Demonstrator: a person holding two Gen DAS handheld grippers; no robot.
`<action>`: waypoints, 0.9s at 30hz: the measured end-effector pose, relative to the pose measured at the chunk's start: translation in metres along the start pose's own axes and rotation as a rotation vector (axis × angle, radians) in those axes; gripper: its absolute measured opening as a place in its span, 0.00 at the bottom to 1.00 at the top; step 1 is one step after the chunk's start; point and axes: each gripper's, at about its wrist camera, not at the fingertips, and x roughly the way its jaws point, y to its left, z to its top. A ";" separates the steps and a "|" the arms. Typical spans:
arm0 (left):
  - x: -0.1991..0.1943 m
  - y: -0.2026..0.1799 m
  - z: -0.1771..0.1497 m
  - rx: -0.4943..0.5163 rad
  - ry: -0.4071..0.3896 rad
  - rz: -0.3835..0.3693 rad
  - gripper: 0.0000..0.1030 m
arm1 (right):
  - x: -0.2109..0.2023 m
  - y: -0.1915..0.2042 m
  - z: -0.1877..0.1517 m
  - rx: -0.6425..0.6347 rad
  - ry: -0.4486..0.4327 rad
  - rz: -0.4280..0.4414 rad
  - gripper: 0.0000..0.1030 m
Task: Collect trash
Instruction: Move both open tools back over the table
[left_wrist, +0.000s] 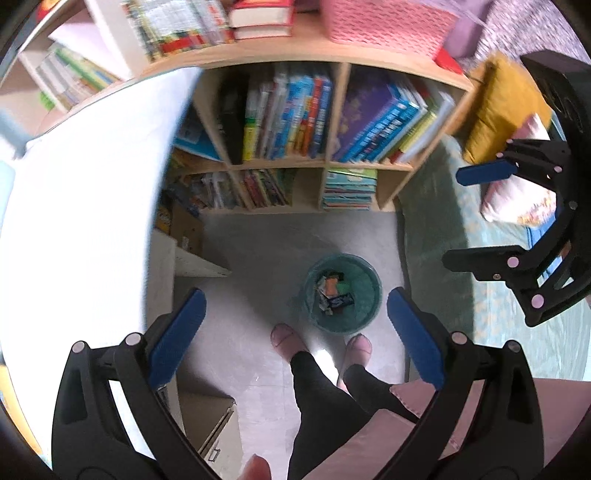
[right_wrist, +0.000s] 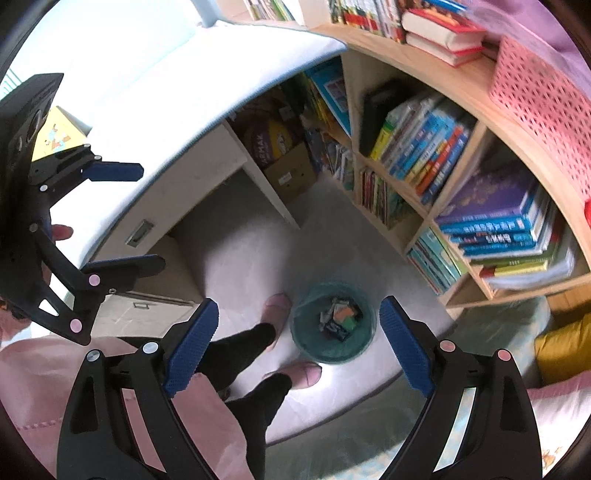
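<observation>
A round teal trash bin (left_wrist: 373, 281) (right_wrist: 307, 344) stands on the pale floor, lined with a bag. Several crumpled wrappers (left_wrist: 334, 291) (right_wrist: 340, 318) lie inside it. My left gripper (left_wrist: 295, 295) hangs high above the floor just left of the bin, open and empty. My right gripper (right_wrist: 299, 304) is also high over the floor beside the bin, open wide, with nothing between its fingers. Each gripper shows in the other's view, the right gripper (left_wrist: 454, 218) at the right edge and the left gripper (right_wrist: 151, 218) at the left edge.
A person's feet in pink slippers (left_wrist: 286, 338) (right_wrist: 277, 306) stand close by the bin. A wooden bookshelf (left_wrist: 295, 162) (right_wrist: 424, 166) full of books rises behind it. A white desk (left_wrist: 85, 203) is to the left, a green rug (left_wrist: 443, 240) and yellow cushion (left_wrist: 498, 110) to the right.
</observation>
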 end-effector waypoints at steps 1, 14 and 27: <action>-0.001 0.005 0.000 -0.019 -0.004 0.006 0.93 | 0.001 0.003 0.005 -0.005 -0.004 0.000 0.86; -0.019 0.110 -0.022 -0.323 -0.043 0.076 0.93 | 0.019 0.063 0.084 -0.129 -0.043 0.024 0.86; -0.024 0.191 -0.063 -0.540 -0.049 0.110 0.93 | 0.053 0.138 0.148 -0.253 -0.027 0.082 0.86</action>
